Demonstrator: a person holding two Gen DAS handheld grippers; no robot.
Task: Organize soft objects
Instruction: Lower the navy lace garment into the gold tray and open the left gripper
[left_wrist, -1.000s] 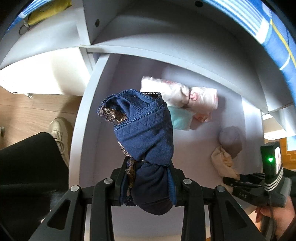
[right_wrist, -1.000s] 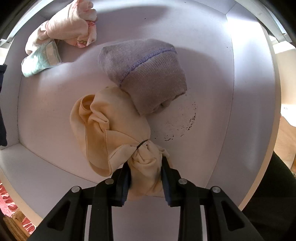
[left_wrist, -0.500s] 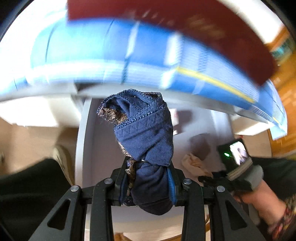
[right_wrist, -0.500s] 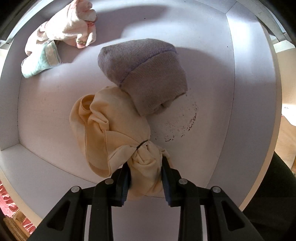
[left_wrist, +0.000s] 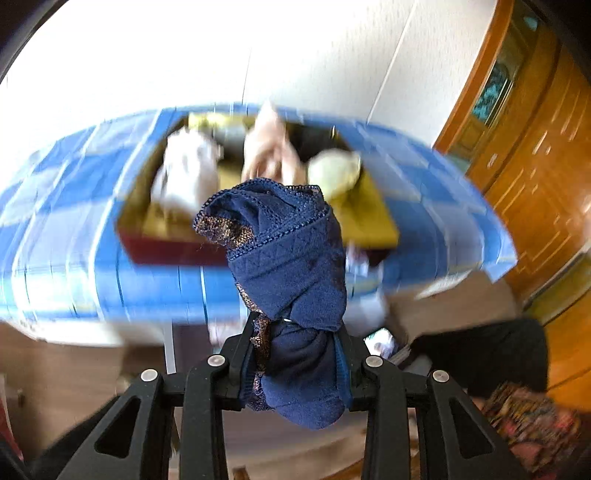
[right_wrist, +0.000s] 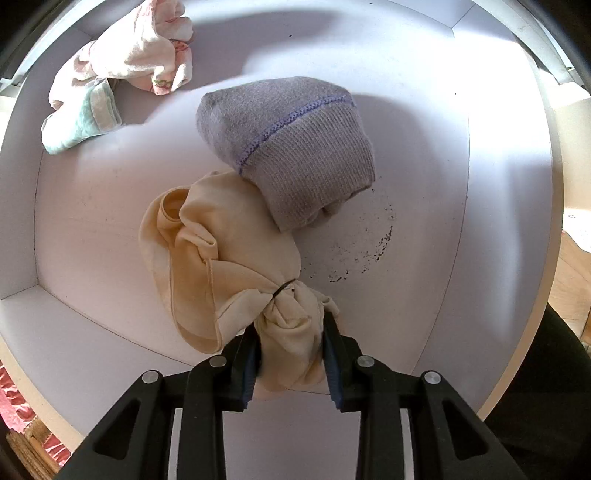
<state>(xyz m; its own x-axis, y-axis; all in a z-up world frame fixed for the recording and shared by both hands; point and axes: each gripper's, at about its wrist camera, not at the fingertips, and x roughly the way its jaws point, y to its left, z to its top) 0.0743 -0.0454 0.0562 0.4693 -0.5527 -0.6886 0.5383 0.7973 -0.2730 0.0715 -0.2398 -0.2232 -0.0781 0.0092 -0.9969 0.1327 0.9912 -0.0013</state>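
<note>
**Carrying the navy bundle to the box**

We have 2 bundles in hand. Our left gripper (left_wrist: 295, 363) is clamped tight on the knotted end of the navy bundle (left_wrist: 280, 266), held up in the air in front of the open box (left_wrist: 369, 221) on the blue checked cloth (left_wrist: 74, 258). Our right gripper (right_wrist: 291, 354) is pinched shut on the tied end of the cream bundle (right_wrist: 221, 266), which lies on the white drawer floor (right_wrist: 424, 147) touching the grey sock roll (right_wrist: 291, 147).

We should slow the left hand, since the view is blurred, and aim for bare yellow lining between the soft items inside. We release only once the bundle is well within the walls.
</note>
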